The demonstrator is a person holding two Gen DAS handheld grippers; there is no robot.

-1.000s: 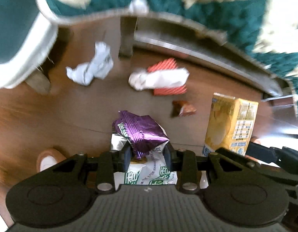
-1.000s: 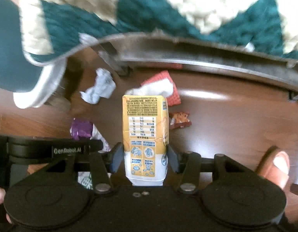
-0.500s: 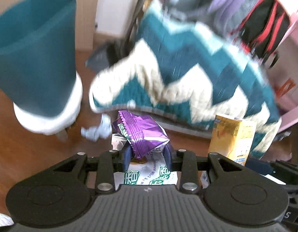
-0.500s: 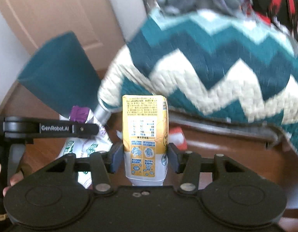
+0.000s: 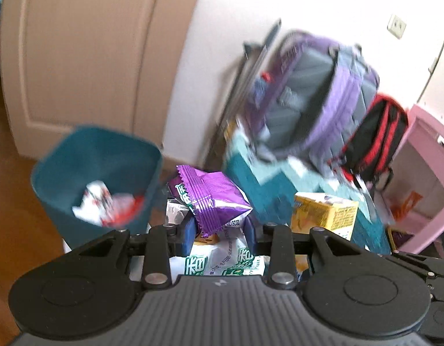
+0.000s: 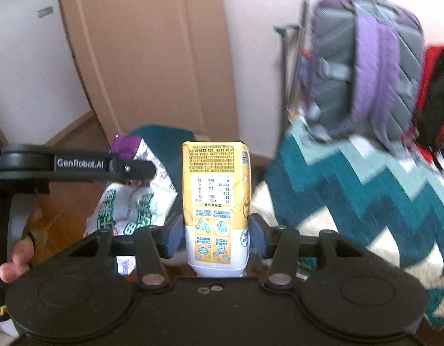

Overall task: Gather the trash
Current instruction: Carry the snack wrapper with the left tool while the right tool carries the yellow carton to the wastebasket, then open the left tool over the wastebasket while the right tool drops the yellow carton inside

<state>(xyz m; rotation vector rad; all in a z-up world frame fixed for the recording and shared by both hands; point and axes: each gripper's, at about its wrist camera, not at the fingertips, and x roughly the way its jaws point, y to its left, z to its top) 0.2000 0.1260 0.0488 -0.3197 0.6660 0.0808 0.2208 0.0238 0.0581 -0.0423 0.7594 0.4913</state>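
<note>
My left gripper (image 5: 219,227) is shut on a purple snack packet (image 5: 213,199), with a white and green wrapper (image 5: 222,259) bunched beneath it between the jaws. The teal trash bin (image 5: 98,155) stands ahead to the left, with crumpled white and red trash (image 5: 106,204) inside. My right gripper (image 6: 217,232) is shut on an upright yellow drink carton (image 6: 217,190). In the right wrist view the left gripper (image 6: 129,170) reaches in from the left with its wrappers (image 6: 129,210), and the bin (image 6: 161,135) shows behind them. The carton (image 5: 323,213) also appears at the right of the left wrist view.
A chair draped with a teal and white zigzag blanket (image 6: 366,190) carries a purple and grey backpack (image 5: 314,92) and a black and red backpack (image 5: 374,138). A beige door (image 5: 77,52) stands behind the bin. Pink furniture (image 5: 423,178) is at the right. A hand (image 6: 17,248) grips the left handle.
Both grippers rose from the floor with their trash and tilted upward. The view swung from the floor litter to the bin, door and backpacks. Grips are unchanged.
</note>
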